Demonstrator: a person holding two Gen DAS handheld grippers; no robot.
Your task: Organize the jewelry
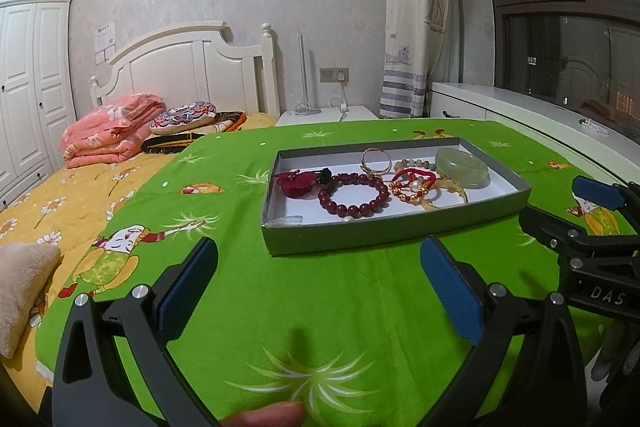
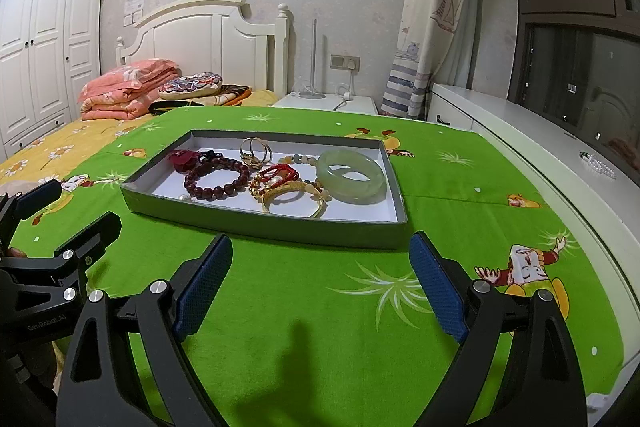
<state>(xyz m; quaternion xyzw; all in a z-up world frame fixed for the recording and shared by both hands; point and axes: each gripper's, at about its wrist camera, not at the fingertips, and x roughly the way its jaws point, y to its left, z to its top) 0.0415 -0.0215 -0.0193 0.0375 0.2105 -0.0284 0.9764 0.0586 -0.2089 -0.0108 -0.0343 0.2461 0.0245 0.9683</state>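
a: where's the left gripper (image 1: 318,281)?

b: over the green cartoon-print bedsheet (image 1: 360,307), blue-padded fingers spread wide, nothing between them. the right gripper (image 2: 320,277) is just the same, spread and empty.

a: and the jewelry?

b: all inside the shallow grey cardboard tray with a white floor (image 2: 168,167), straight ahead of both claws, just beyond the fingertips. seen from the right claw, the pale green jade bangle (image 2: 350,177) lies ahead toward its right finger, a gold bangle (image 2: 294,201) nearest the claw at the middle, and a dark red bead bracelet (image 2: 218,179) toward its left finger.

a: anything else in there?

b: a tangle of red cord bracelets (image 2: 276,175), gold rings (image 2: 254,151) farther back, and a dark red flower piece (image 2: 182,159) at the far left.
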